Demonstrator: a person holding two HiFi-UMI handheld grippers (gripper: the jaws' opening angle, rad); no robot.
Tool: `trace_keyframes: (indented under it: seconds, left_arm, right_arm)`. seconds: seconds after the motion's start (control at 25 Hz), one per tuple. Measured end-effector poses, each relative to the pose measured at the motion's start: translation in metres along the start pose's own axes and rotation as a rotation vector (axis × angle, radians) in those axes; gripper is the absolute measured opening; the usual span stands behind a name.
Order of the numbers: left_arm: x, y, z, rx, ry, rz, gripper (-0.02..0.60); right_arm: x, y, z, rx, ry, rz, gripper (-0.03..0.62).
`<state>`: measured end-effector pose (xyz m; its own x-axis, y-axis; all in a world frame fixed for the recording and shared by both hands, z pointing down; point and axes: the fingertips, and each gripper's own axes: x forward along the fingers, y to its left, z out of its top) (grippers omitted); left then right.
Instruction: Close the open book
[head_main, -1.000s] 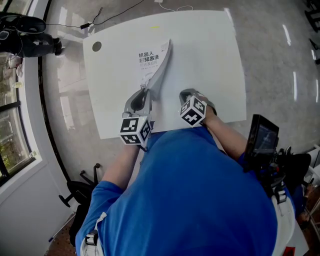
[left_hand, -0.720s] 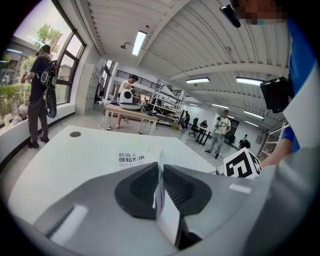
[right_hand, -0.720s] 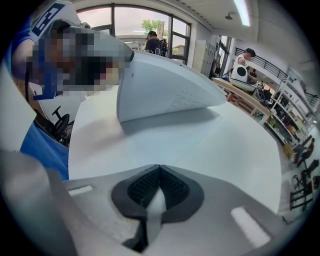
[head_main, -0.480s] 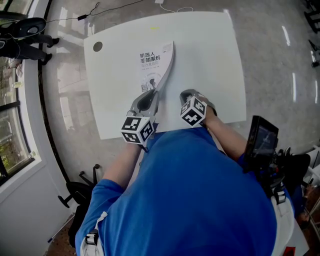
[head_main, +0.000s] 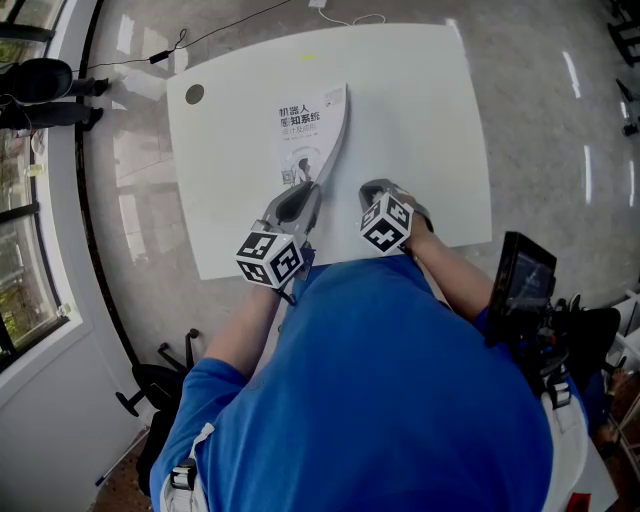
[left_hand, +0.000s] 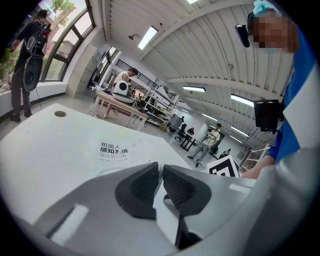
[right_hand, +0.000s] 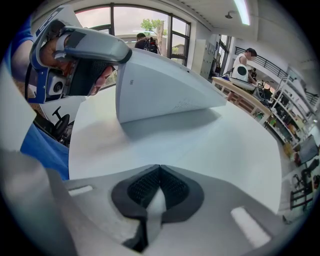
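A white book with dark printed title lies on the white table, its cover raised at a slant. My left gripper is shut on the near edge of that cover; in the left gripper view the jaws pinch a thin white sheet, with the title beyond. In the right gripper view the lifted cover forms a wedge over the table, the left gripper's fingers clamped at its corner. My right gripper rests shut and empty to the right of the book, tips together above the tabletop.
A round cable hole sits at the table's far left corner. Cables run on the floor beyond. A black screen device stands at my right, a chair base at lower left. A person stands by the window.
My left gripper has shifted slightly right and rolled, carrying the cover with it; the cover's printed face shows a bit broader. The right gripper has not moved.
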<state>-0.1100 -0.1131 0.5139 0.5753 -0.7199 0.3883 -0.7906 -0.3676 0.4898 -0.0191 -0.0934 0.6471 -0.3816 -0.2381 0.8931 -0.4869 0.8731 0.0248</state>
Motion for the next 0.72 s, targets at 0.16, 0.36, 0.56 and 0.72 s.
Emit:
trace_keyframes:
  seconds: [0.16, 0.36, 0.56, 0.72]
  left_arm:
    - [0.001, -0.002, 0.000, -0.020, 0.000, -0.024, 0.035]
    - [0.002, -0.001, 0.000, -0.035, 0.001, -0.044, 0.035]
    - [-0.001, 0.004, 0.006, -0.025, -0.025, -0.011, 0.034]
    - [-0.011, 0.018, 0.014, -0.029, -0.060, 0.039, 0.031]
  right_arm:
    - [0.000, 0.000, 0.000, 0.002, 0.002, 0.002, 0.003]
    - [0.000, -0.001, -0.001, 0.004, 0.003, 0.002, 0.003]
    - [0.000, -0.002, -0.002, 0.004, 0.007, 0.001, 0.003]
    - [0.000, -0.003, -0.004, 0.000, 0.013, -0.001, 0.003]
